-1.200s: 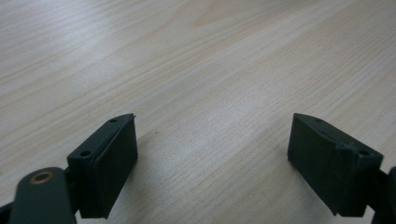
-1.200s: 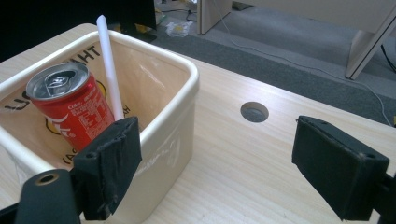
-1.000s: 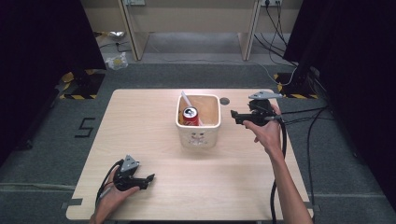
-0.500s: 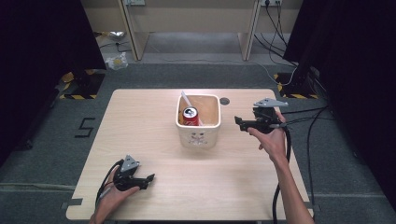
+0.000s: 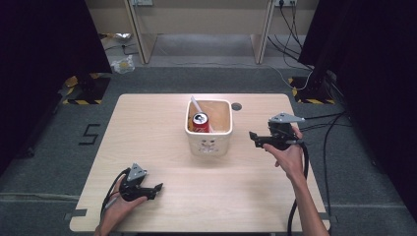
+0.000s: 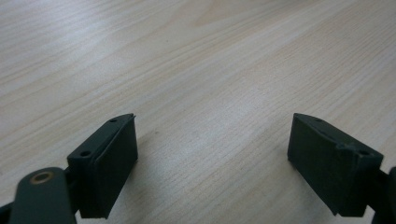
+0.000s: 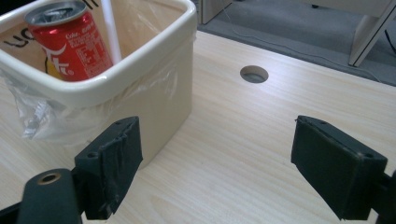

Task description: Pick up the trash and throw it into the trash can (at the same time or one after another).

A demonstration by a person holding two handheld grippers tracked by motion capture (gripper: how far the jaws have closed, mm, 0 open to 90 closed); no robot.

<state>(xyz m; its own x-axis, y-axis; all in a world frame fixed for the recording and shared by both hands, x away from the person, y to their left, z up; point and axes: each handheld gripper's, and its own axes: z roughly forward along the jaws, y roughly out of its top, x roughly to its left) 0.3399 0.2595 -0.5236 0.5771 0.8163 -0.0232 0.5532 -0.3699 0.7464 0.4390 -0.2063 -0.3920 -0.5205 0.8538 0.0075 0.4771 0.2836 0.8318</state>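
A cream bin lined with clear plastic stands mid-table, its wall close in the right gripper view. A red soda can stands upright inside beside a white straw. My right gripper hovers to the right of the bin with its jaws wide apart and nothing between them. Low over bare wood near the front left edge, my left gripper is open and empty.
The light wooden table has a round cable hole behind the bin. Cables trail from the right gripper off the table's right side. Grey carpet and desk legs lie beyond the far edge.
My right gripper has drawn back from beside the bin, moving toward the near right side of the table. The left gripper has stayed put.
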